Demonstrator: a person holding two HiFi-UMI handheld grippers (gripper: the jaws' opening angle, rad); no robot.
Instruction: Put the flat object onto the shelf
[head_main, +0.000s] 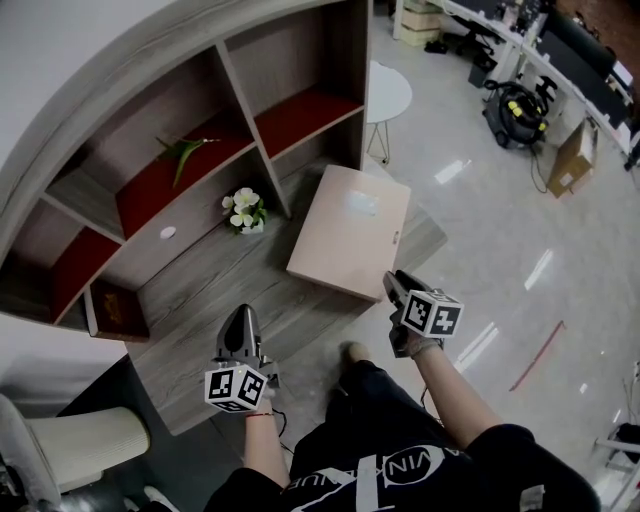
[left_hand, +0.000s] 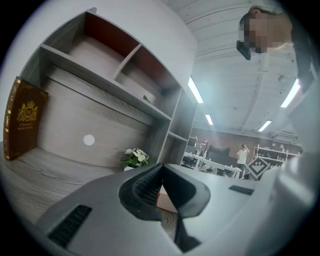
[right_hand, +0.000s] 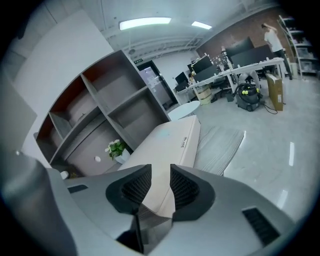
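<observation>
The flat object is a pale pink flat box (head_main: 348, 228) lying on the wooden desk (head_main: 200, 295), its right side overhanging the desk's edge. My right gripper (head_main: 392, 281) is at the box's near right corner. In the right gripper view that corner of the flat box (right_hand: 167, 145) fills the gap between the two pads of the right gripper (right_hand: 160, 176), which is shut on it. My left gripper (head_main: 240, 314) hovers over the desk's near part, left of the box; its jaws meet at the tips with nothing in them, as the left gripper (left_hand: 161, 168) view shows. The shelf (head_main: 200, 150) rises behind the desk.
A small pot of white flowers (head_main: 244, 212) stands at the back of the desk, just left of the box. A brown book (head_main: 112, 310) leans at the desk's far left. A round white table (head_main: 385, 92) is beyond the shelf, a padded chair (head_main: 85, 445) at lower left.
</observation>
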